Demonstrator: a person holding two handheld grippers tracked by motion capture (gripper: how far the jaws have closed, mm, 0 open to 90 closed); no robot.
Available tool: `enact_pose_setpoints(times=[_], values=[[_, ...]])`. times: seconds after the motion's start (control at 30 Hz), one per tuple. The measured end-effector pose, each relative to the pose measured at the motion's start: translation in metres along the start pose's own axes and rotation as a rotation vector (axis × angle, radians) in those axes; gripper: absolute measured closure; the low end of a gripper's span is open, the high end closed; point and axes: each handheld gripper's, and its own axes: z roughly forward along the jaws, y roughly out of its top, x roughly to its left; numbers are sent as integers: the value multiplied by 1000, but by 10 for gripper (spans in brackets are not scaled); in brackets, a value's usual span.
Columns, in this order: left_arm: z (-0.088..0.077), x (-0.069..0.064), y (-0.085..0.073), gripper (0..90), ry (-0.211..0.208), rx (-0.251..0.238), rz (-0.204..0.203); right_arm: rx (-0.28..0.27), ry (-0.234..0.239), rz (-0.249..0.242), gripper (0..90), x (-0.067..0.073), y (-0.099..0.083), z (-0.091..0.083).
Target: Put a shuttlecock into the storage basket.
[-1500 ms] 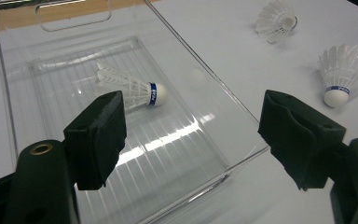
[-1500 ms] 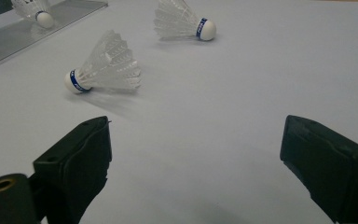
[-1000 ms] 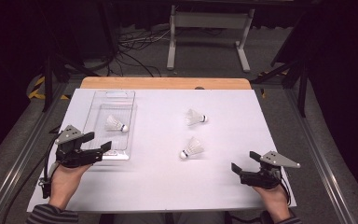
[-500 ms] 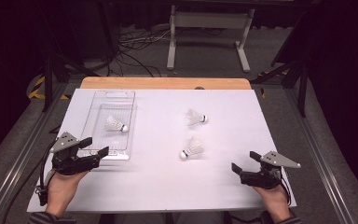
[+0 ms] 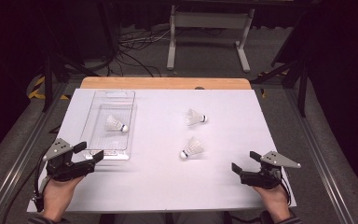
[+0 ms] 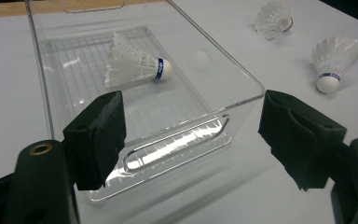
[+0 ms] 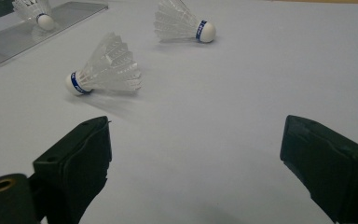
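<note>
Left gripper view: shuttlecock (image 6: 133, 65) bears an unreadable blue band; both grippers' fingers apart, empty.

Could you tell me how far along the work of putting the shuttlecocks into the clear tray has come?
One shuttlecock already lies in the clear tray. Nothing is in hand: the left gripper sits open at the tray's near end, and the right gripper rests open on the table. Two are left on the white surface: the far shuttlecock and the near shuttlecock.
</note>
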Motion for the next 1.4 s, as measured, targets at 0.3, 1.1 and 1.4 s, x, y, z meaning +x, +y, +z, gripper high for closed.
enact_pose_setpoints(times=[0.3, 1.1, 1.4], values=[[-3, 2, -11, 225, -2, -15, -25, -8, -4, 2, 91, 0, 0, 0], [-5, 2, -28, 209, -17, -9, -31, -10, -14, 8, 92, 0, 0, -1], [-4, -1, -27, 211, -27, -11, -27, -10, -11, 8, 92, -1, 0, -1]])
